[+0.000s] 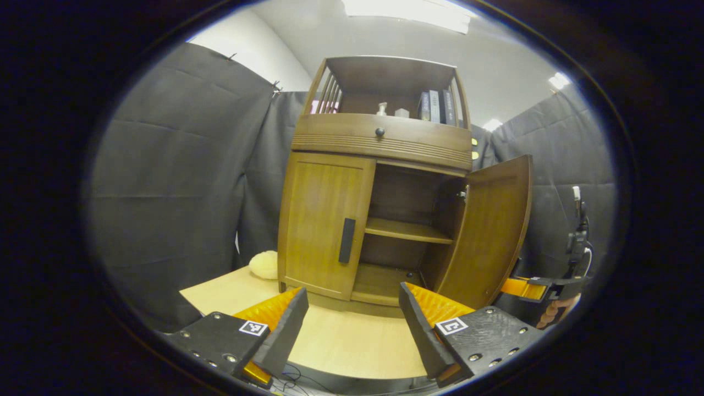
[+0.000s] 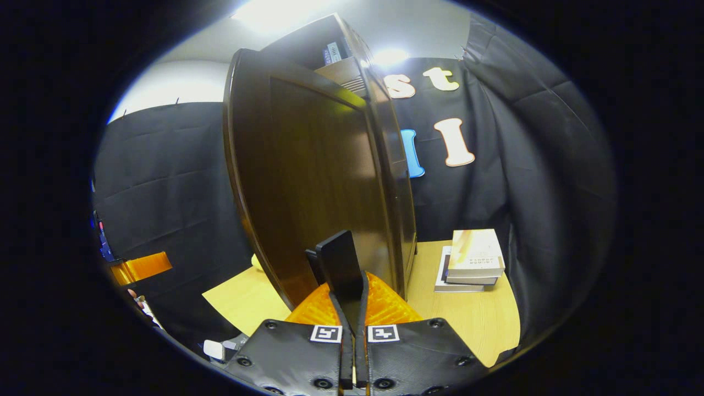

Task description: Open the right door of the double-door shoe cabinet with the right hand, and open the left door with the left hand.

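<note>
The wooden shoe cabinet (image 1: 385, 143) stands on a light table. Its left door (image 1: 322, 220) is closed, with a black vertical handle (image 1: 346, 240) near its inner edge. My left gripper (image 1: 352, 322) is open in front of that door, a short way off, with nothing between its fingers. The right door (image 1: 487, 231) is swung wide open, baring the inner shelves (image 1: 407, 230). In the right gripper view the right door (image 2: 308, 181) looms close. My right gripper (image 2: 347, 291) is shut on its black handle (image 2: 340, 261). The right gripper (image 1: 542, 289) and its hand also appear behind the open door's edge.
A pale yellow soft object (image 1: 264, 264) lies on the table (image 1: 352, 341) left of the cabinet. A stack of books (image 2: 473, 258) lies on the table (image 2: 473, 319) right of the cabinet. Black cloth walls close in all round. More books (image 1: 437, 105) stand on the top shelf.
</note>
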`<state>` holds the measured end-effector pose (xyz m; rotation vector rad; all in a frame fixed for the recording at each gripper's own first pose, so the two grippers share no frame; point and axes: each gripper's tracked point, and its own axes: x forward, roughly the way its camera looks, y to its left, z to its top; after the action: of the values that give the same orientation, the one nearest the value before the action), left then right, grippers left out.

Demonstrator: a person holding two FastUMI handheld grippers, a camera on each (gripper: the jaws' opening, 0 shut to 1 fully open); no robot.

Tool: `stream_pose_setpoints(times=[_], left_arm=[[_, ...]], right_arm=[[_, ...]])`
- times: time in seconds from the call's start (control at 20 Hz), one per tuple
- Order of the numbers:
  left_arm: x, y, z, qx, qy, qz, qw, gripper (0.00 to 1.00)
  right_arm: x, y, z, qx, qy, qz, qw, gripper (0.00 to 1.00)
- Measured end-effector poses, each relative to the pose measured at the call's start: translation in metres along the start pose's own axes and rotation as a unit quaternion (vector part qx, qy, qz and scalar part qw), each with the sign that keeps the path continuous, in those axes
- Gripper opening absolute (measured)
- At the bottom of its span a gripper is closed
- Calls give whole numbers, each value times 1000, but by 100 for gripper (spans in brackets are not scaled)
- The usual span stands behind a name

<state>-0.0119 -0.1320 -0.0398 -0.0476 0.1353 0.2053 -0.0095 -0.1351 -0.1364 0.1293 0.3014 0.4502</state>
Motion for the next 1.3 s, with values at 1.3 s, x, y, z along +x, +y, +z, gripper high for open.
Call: stream_pose_setpoints(times=[1.3], left_arm=[[87,57,-5,50,33,-161,985,95]], right_arm=[[-91,6,19,33,-20,-261,965,2]])
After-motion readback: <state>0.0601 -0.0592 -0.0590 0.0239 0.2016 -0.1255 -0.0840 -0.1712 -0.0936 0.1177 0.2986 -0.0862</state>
